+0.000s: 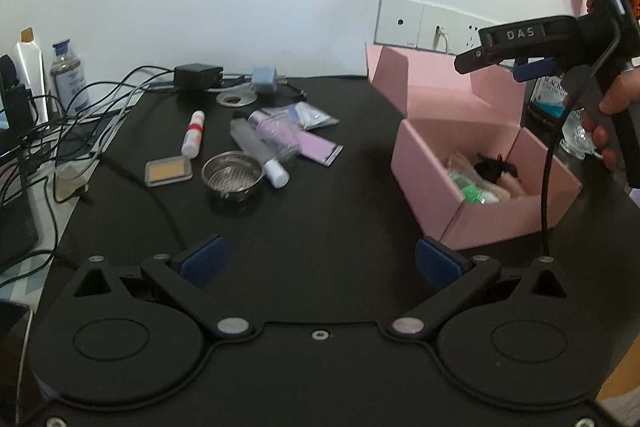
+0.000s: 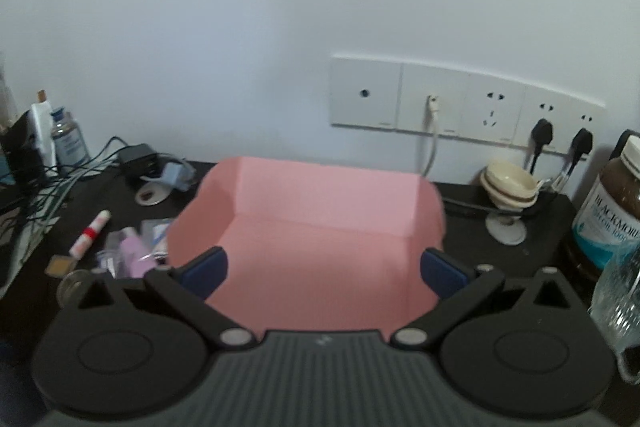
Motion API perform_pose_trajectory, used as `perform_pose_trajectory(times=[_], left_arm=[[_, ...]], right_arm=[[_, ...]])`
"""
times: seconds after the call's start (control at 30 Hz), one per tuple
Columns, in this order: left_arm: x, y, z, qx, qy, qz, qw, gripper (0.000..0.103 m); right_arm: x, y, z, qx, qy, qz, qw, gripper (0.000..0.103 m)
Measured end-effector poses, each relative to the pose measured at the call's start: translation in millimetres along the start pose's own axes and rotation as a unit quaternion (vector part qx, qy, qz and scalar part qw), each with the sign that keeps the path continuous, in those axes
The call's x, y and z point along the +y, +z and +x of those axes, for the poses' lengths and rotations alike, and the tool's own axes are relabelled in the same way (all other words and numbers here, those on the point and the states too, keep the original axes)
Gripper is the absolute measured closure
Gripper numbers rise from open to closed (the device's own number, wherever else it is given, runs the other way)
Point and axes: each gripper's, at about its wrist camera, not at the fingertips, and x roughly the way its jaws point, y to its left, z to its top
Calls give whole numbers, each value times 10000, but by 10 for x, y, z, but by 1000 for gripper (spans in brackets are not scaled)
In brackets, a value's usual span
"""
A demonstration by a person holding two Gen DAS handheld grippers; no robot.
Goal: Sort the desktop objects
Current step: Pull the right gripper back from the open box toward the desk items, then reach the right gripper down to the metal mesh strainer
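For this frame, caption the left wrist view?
Open left gripper faces scattered toiletries; right gripper hovers above the pink box.

Open pink box (image 1: pixel 460 163), toiletries (image 1: pixel 256 139) alongside

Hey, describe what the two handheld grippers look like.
Both grippers, left and right, are matte black with blue-padded fingers, silver rivets and round embossed discs. From the left camera, the right one shows white "DAS" lettering and a black cable.
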Motion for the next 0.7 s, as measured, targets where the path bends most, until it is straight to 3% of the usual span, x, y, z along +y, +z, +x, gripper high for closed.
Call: perform_pose_trajectory(times=[0.7], left_arm=[[416,-315,-67,336,32,-226,9992,0]], right_arm=[[1110,-218,-106,-90,822,-672,9943,1]])
